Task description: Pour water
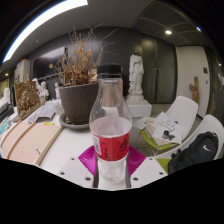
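Observation:
A clear plastic water bottle (110, 120) with a black cap and a red label stands upright between my fingers, filling the middle of the view. My gripper (111, 170) is shut on the bottle: both magenta pads (88, 160) press against its lower body below the label. The bottle's base is hidden low between the fingers. No cup or other vessel for the water shows in this view.
A dark pot of dried plants (78, 95) stands just behind the bottle to the left on the white table (60, 145). A white statue (136, 75) stands further back. Papers (160, 130) and a black bag (195, 152) lie to the right, wooden boards (25, 140) to the left.

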`<state>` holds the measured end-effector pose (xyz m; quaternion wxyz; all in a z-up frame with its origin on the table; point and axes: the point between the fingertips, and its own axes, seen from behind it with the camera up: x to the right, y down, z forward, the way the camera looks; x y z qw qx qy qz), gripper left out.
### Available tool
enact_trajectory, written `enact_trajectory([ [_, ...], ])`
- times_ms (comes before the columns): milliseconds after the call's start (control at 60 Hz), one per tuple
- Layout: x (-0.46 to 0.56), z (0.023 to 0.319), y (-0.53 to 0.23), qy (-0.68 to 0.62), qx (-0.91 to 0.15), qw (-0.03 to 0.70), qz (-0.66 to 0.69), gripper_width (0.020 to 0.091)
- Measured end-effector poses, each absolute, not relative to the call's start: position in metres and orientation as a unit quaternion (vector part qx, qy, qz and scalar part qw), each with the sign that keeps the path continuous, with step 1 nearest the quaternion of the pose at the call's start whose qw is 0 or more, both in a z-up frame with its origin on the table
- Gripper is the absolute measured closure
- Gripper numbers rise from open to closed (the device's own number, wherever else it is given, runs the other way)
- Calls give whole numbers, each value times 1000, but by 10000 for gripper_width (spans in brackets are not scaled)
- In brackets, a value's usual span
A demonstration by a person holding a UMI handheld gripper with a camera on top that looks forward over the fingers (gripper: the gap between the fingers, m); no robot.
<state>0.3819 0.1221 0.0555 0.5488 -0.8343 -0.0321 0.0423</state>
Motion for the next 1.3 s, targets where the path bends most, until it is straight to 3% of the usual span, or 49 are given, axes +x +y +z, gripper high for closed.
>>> enact_trajectory([
  [67,385,55,121,-28,-835,548,39,807],
  [517,413,87,82,-37,-831,554,-26,808],
  [800,424,139,26,-81,-817,559,-113,807],
  [1067,430,189,-14,-188,-770,537,-287,808],
  [1300,423,221,-8,-366,-645,465,-484,809],
])
